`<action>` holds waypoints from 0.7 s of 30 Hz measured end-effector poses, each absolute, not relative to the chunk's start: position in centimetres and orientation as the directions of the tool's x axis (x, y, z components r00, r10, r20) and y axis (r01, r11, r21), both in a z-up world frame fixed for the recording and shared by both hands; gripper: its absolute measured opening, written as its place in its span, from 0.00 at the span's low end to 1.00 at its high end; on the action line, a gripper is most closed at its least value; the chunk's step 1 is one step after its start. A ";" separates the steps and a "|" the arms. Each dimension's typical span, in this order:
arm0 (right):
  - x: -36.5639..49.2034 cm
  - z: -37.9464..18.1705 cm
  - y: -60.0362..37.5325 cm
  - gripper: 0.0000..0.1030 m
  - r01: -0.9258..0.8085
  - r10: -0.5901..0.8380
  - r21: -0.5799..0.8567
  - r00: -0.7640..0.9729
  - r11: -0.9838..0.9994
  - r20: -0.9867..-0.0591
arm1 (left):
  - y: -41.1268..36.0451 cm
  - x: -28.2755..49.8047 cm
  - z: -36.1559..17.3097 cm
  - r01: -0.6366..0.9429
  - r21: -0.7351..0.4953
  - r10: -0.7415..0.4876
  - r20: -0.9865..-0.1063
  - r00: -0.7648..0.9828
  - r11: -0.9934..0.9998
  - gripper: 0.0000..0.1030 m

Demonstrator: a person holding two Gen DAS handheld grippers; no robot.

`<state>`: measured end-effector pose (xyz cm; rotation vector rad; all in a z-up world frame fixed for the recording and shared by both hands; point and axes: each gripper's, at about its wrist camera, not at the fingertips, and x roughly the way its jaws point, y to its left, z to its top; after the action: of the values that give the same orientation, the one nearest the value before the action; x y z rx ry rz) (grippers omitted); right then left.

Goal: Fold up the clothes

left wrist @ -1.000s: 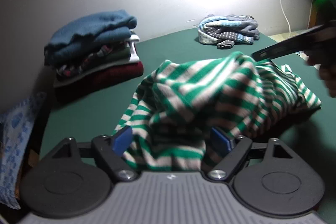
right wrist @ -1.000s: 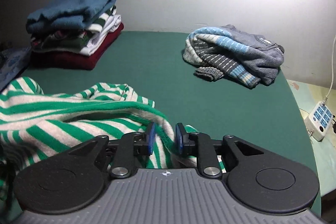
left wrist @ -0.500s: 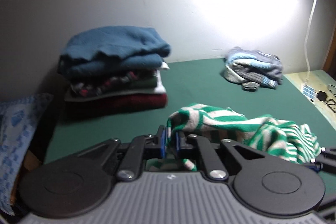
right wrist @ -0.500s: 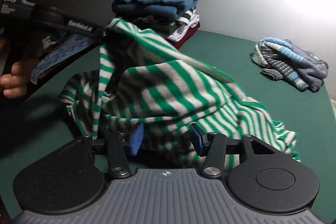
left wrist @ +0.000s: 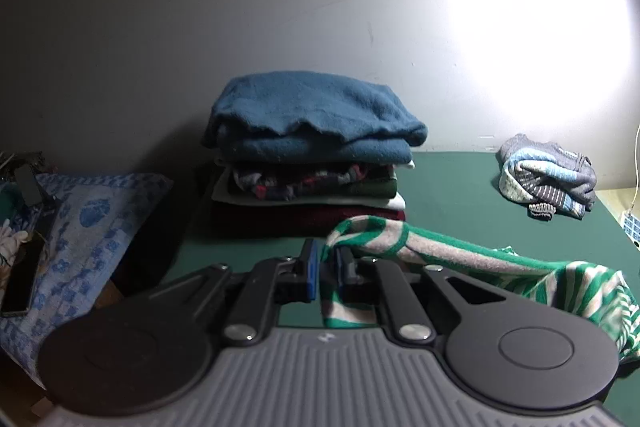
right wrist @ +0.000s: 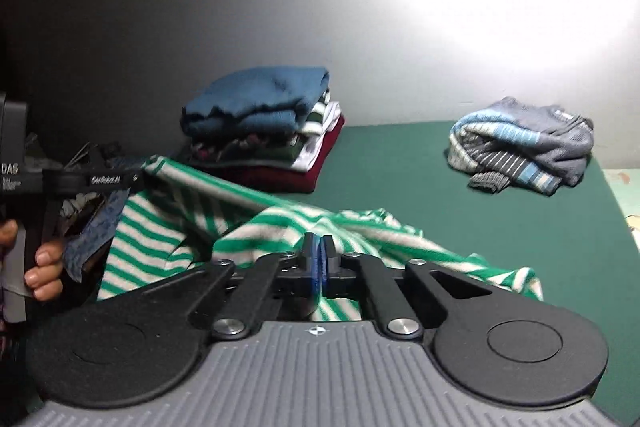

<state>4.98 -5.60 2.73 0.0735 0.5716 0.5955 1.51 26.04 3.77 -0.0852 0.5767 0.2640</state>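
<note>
Jaws of left gripper (left wrist: 327, 267) and right gripper (right wrist: 319, 263) both pinch the striped sweater (right wrist: 248, 223), right having just closed. Pickup step; next, spread it flat over the green tabletop (right wrist: 400, 163).

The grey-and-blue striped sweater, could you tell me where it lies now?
In both wrist views the grey-and-blue striped sweater lies crumpled at the far right of the green table, near the wall, right of the folded stack.

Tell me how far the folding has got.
Done: a folded stack sits by the wall. In hand: the striped top, pinched by the left gripper at one edge and by the right gripper, whose fingers have just been closing on it; it is not folded yet. Left: that top, plus the crumpled grey-blue sweater on the green surface.
</note>
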 end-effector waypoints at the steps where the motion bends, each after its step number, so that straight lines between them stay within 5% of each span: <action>1: 5.2 3.2 -6.4 0.00 -0.486 0.526 0.215 0.706 0.847 -0.474 | 26.2 1.4 3.8 -0.271 -0.007 0.223 -0.548 0.806 0.962 0.08; 5: 6.7 3.6 -8.3 0.00 -0.426 0.459 0.190 0.726 0.885 -0.512 | 26.2 2.1 2.9 -0.280 0.009 0.236 -0.567 0.789 0.960 0.08; 8: 5.7 3.3 -6.6 0.14 -0.497 0.502 0.163 0.689 0.852 -0.523 | 25.4 2.2 3.1 -0.265 0.005 0.223 -0.551 0.804 0.964 0.08; 10: 4.5 2.8 -4.2 0.45 -0.556 0.542 0.152 0.652 0.817 -0.531 | 24.7 2.2 3.5 -0.255 0.013 0.222 -0.530 0.818 0.967 0.08; 12: 3.2 1.8 -2.0 0.59 -0.596 0.585 0.176 0.611 0.784 -0.534 | 24.1 2.0 4.3 -0.247 0.015 0.220 -0.511 0.831 0.969 0.08; 18: 1.5 -3.1 5.9 0.60 -0.654 0.506 -0.035 0.617 0.756 -0.603 | 23.6 0.6 6.8 -0.243 0.013 0.222 -0.455 0.862 0.970 0.08; 20: 1.2 -4.3 6.3 0.48 -0.634 0.444 -0.124 0.655 0.764 -0.611 | 23.6 0.0 7.4 -0.246 0.015 0.227 -0.440 0.869 0.969 0.08; 21: 1.5 -4.5 5.7 0.22 -0.622 0.434 -0.115 0.655 0.775 -0.619 | 23.7 -0.2 7.4 -0.247 0.015 0.228 -0.441 0.868 0.969 0.08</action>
<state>1.52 5.67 -4.47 -0.3326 0.6069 0.6110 -0.20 23.71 7.42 -0.0425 0.4557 0.2491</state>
